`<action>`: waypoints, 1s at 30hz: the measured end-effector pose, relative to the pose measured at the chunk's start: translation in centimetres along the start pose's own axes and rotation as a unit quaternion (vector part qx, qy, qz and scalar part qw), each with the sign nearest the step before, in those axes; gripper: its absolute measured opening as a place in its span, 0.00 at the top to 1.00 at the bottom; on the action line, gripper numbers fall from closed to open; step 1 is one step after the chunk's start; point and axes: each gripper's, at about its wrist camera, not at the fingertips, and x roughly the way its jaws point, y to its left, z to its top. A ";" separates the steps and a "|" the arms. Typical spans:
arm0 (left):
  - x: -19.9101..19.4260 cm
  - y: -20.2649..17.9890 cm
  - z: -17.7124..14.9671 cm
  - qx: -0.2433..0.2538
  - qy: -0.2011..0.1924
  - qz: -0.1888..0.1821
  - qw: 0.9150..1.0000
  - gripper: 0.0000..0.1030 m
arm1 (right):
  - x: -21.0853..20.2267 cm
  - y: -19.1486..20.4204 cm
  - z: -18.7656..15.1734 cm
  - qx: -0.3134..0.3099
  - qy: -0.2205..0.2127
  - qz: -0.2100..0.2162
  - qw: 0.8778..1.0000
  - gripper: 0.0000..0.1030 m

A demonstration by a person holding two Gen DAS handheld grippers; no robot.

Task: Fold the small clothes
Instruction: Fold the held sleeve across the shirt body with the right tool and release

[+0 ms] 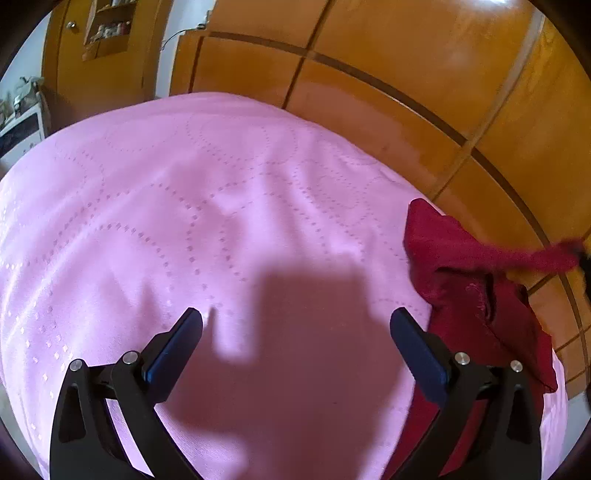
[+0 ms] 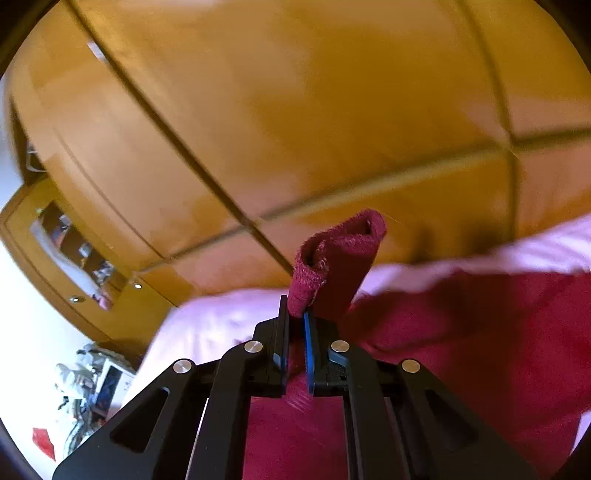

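Observation:
A dark red garment (image 1: 476,295) lies at the right edge of a pink bedspread (image 1: 207,206), one part stretched up and off to the right. My left gripper (image 1: 295,321) hovers open over the bedspread, its right finger just left of the red cloth, nothing between its pads. In the right wrist view my right gripper (image 2: 295,314) is shut on a rolled edge of the red garment (image 2: 332,258), which sticks up beyond the fingertips; the rest of the cloth (image 2: 461,332) hangs and spreads below and to the right. That view is blurred by motion.
A wooden wardrobe (image 1: 388,74) with panelled doors stands right behind the bed. A door and shelves (image 1: 107,29) are at the far left, with a white cabinet (image 1: 22,129) beside the bed. Cluttered items (image 2: 85,387) lie on the floor.

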 end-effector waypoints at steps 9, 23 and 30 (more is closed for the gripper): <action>-0.5 -3.6 -0.7 0.035 0.008 -0.010 0.999 0.02 | 1.9 -9.2 -7.7 0.096 0.056 -0.063 0.992 0.94; 0.4 -8.4 -1.5 0.081 0.021 -0.024 0.996 0.02 | 0.6 -11.3 -10.2 0.132 0.048 -0.073 0.987 0.94; 2.0 -11.9 0.0 0.124 0.012 -0.019 0.992 0.02 | -2.3 -11.1 -10.7 0.092 0.018 -0.117 0.989 0.73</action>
